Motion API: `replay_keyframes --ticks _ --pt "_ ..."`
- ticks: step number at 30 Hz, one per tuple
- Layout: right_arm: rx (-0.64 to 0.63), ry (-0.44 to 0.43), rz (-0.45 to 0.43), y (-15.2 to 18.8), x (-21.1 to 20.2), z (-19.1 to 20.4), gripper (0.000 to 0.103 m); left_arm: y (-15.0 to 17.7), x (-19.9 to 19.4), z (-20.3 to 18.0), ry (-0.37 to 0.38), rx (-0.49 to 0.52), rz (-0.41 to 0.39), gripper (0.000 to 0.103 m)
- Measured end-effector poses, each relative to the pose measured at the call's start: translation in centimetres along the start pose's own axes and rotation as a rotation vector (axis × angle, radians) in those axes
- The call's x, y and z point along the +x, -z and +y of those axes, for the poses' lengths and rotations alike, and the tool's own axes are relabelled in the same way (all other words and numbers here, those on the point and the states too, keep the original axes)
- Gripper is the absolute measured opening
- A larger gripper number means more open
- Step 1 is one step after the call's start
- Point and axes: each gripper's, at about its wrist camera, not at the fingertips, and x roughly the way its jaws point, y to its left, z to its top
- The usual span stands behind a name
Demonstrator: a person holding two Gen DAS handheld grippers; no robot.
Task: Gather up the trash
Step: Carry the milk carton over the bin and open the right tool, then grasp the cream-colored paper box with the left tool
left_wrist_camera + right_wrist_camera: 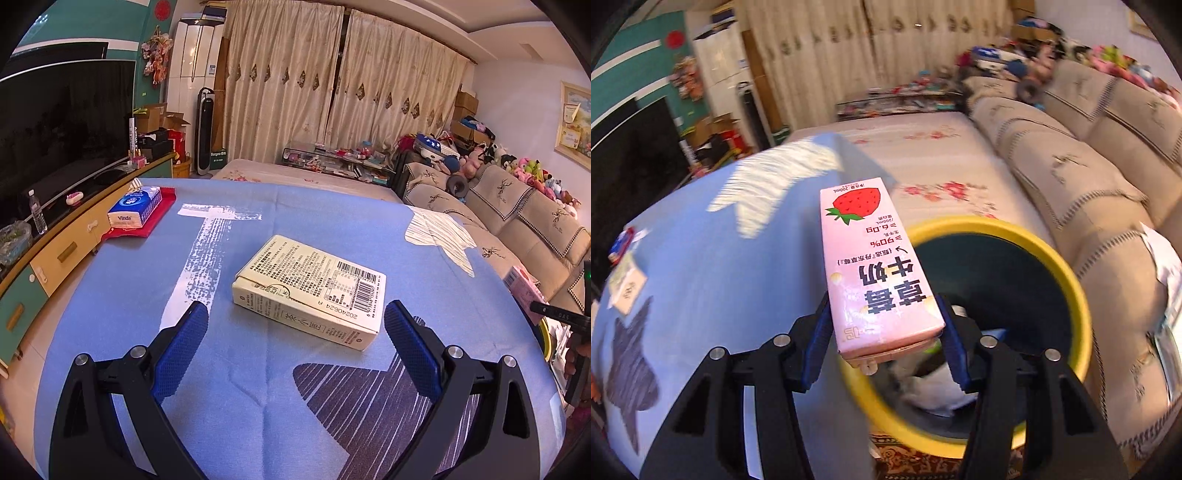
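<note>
Right claw [884,332] pinching carton [875,269], long axis pointing away, just left of bin [1067,266] mouth. Left claw [295,332] spread, straddling box [314,288] lying flat on counter [122,295].

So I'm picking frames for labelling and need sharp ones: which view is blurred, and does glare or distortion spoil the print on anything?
Left wrist view: sharp; the cream box print and barcode read cleanly, though fisheye bends the blue tablecloth edge. Right wrist view: background, sofa and yellow-rimmed bin are motion-smeared; only the pink strawberry milk carton stays crisp, with no obscuring glare.
</note>
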Motion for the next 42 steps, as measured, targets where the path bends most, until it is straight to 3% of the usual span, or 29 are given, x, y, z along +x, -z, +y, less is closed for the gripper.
replay_keyframes --ticks 9,11,12,20,27,35,42 --pt "0.081 0.090 0.086 1.2 4.5 -4.6 0.053 0.1 0.1 -0.3 0.008 0.008 0.004 0.095" --pt "0.098 0.091 0.108 1.2 5.3 -4.5 0.058 0.1 0.2 -0.3 0.009 0.010 0.006 0.095" --pt "0.114 0.090 0.112 1.3 5.5 -4.6 0.066 0.1 0.2 -0.3 0.007 0.011 0.007 0.095" --pt "0.114 0.051 0.058 1.1 3.0 -3.3 0.073 -0.5 1.0 -0.4 0.063 -0.011 0.067 0.095" --pt "0.063 0.027 0.044 1.3 1.7 -1.2 0.073 -3.1 2.7 -0.4 0.037 0.100 0.111 0.095" --pt "0.056 0.008 0.048 1.6 1.2 -0.6 0.073 -4.4 7.2 1.1 0.143 0.093 0.221 0.095" --pt "0.064 -0.001 0.046 1.7 1.0 -1.0 0.073 -3.0 6.4 -0.7 0.215 0.143 0.275 0.095"
